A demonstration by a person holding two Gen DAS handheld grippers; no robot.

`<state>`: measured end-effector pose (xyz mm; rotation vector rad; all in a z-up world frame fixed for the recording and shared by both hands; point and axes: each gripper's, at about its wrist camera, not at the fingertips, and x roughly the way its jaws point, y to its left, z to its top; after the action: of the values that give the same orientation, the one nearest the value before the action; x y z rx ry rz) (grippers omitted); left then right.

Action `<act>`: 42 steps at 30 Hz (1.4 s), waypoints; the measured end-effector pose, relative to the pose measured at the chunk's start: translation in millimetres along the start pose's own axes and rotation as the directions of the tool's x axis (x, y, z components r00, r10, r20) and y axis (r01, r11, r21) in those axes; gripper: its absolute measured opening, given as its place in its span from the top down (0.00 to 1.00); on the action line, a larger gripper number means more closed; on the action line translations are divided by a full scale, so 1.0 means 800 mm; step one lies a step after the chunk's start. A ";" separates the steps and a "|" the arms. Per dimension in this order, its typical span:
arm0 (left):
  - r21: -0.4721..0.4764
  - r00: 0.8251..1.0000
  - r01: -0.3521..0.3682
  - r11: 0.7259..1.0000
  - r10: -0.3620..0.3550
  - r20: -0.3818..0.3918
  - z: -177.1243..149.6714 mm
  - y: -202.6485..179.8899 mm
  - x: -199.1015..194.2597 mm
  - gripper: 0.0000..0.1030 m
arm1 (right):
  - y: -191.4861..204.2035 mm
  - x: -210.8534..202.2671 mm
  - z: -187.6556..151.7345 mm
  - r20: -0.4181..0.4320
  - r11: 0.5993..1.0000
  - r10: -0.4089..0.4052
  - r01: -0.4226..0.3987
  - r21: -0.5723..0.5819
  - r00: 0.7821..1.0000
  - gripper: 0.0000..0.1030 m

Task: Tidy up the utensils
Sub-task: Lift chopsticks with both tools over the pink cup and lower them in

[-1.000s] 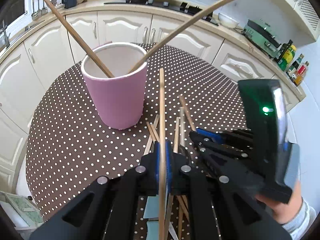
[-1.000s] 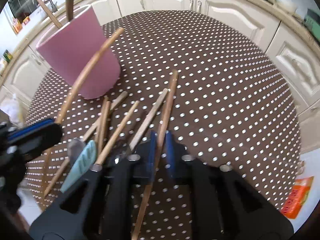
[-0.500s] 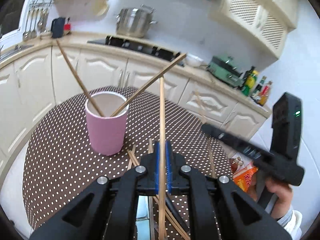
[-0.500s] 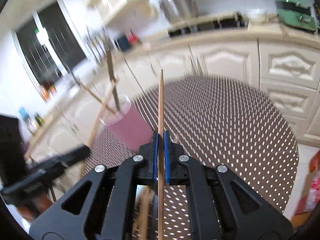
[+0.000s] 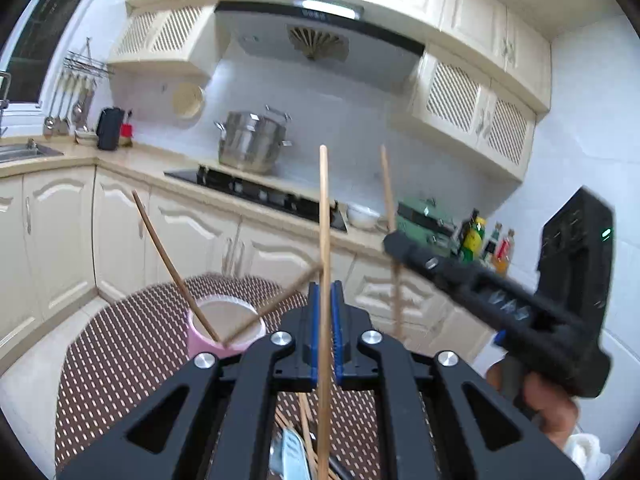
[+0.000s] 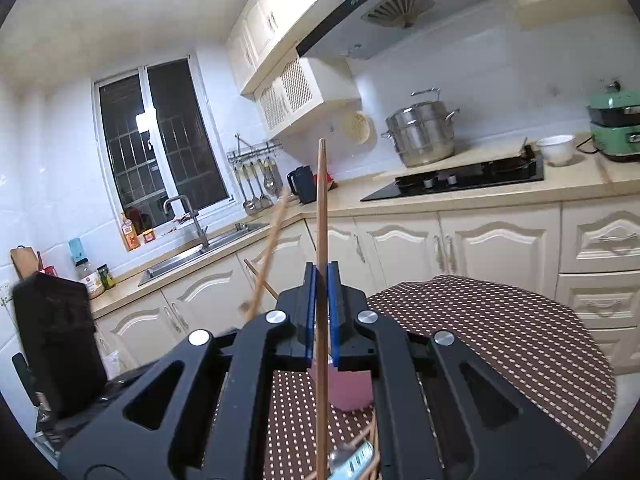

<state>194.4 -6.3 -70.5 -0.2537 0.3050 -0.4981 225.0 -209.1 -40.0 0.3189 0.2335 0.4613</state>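
I've both hand-held grippers, left and right, clamped on chopsticks; lower each tip-first into the pink cup.

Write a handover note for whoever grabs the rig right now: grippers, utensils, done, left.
Left gripper: shut on a chopstick, held upright above the table.
Right gripper: shut on another chopstick, also upright.
Pink cup: on the table, two chopsticks already leaning in it.
Left to do: drop both held chopsticks into the cup, then clear the loose pile of chopsticks and a blue-handled utensil lying on the table below the grippers.
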 end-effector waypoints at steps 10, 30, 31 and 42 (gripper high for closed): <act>-0.077 0.963 -0.001 0.997 0.022 0.270 0.044 0.026 -0.027 0.94 | -0.011 0.057 0.013 0.054 1.000 0.021 -0.022 0.017 0.998 0.94; -0.120 0.943 -0.177 0.977 0.203 0.263 0.036 0.096 0.119 0.94 | -0.033 0.144 0.016 0.128 0.999 0.044 -0.043 -0.006 0.991 0.94; -0.119 0.943 -0.183 0.976 0.209 0.260 0.033 0.099 0.123 0.94 | -0.035 0.146 0.014 0.121 0.999 0.043 -0.042 -0.008 0.992 0.94; -0.108 0.949 -0.208 0.972 0.228 0.216 0.008 0.109 0.141 0.94 | -0.040 0.147 -0.006 0.067 0.998 0.056 -0.054 -0.029 0.996 0.94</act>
<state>328.0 12.2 -117.1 -0.3516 0.1278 -0.2339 338.6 -180.3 -73.0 0.3147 0.1529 0.5070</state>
